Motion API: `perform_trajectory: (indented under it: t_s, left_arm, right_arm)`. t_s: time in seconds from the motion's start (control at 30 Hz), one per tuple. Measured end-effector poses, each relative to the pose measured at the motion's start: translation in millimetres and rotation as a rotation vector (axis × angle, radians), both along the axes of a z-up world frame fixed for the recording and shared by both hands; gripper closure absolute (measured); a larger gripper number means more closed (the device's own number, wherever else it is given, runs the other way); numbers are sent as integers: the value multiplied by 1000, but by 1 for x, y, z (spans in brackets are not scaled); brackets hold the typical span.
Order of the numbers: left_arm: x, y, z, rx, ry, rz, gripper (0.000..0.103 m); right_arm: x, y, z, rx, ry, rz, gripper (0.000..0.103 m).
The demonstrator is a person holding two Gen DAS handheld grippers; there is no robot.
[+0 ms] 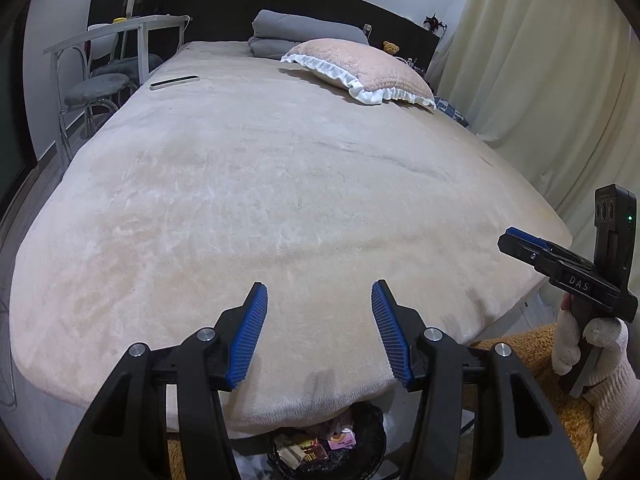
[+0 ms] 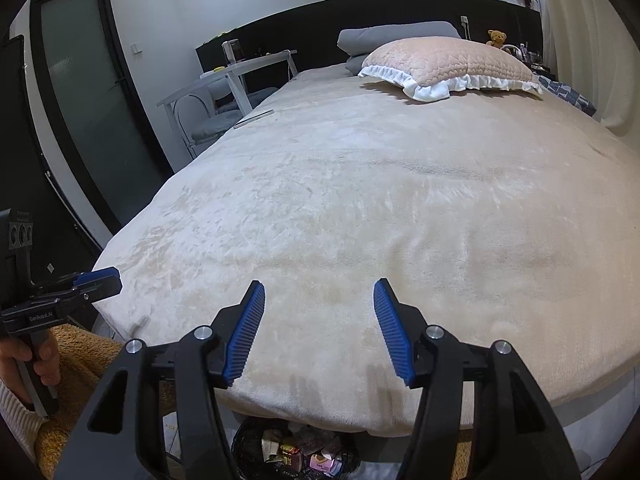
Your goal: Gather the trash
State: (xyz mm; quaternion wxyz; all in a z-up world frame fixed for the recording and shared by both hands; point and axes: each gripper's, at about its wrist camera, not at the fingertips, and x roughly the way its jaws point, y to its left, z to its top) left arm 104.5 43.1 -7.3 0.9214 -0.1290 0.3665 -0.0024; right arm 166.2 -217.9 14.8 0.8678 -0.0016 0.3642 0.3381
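A black-lined trash bin (image 1: 360,456) stands on the floor at the foot of the bed, partly under its edge, with several wrappers and small boxes (image 1: 316,446) inside; it also shows in the right wrist view (image 2: 248,448). My left gripper (image 1: 319,292) is open and empty above the bed's foot, over the bin. My right gripper (image 2: 319,290) is open and empty in the same way. Each gripper shows in the other's view: the right one (image 1: 510,238) at the far right, the left one (image 2: 108,276) at the far left.
A wide bed with a beige blanket (image 1: 280,184) fills both views. A pink pillow (image 1: 360,68) and a grey folded cover (image 1: 296,32) lie at its head. A flat silver bar (image 1: 174,82) lies near the left edge. A desk and stool (image 1: 92,88) stand left, curtains (image 1: 540,60) right.
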Motion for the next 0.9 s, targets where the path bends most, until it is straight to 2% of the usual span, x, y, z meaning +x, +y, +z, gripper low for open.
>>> perform_trajectory:
  t_s: [0.23,0.27,0.3,0.4,0.5,0.6,0.73,0.9]
  left_arm:
    - [2,5,2,17,-16,30,49]
    - [1,6,3,13,-21,28,45]
    - [1,6,4,15,-27,30,34]
    - [-2,7,6,19,-48,35,28]
    - [-5,3,7,35,-61,38,14]
    - [-8,-2,9,52,-78,27,6]
    - [-13,-6,8,39,-102,12,6]
    - [-19,-13,11,65,-128,-1,6]
  right_arm:
    - [1,3,1,11,-50,-3,37]
    - [-2,6,3,6,-79,4,34]
    - [-3,8,3,2,-89,6,28]
    - [-8,12,3,-8,-135,14,17]
    - [-12,14,2,-17,-159,18,5]
    - [-15,19,3,-37,-174,32,5]
    - [-19,20,5,-42,-198,27,5]
    - [-22,23,4,-38,-202,23,5]
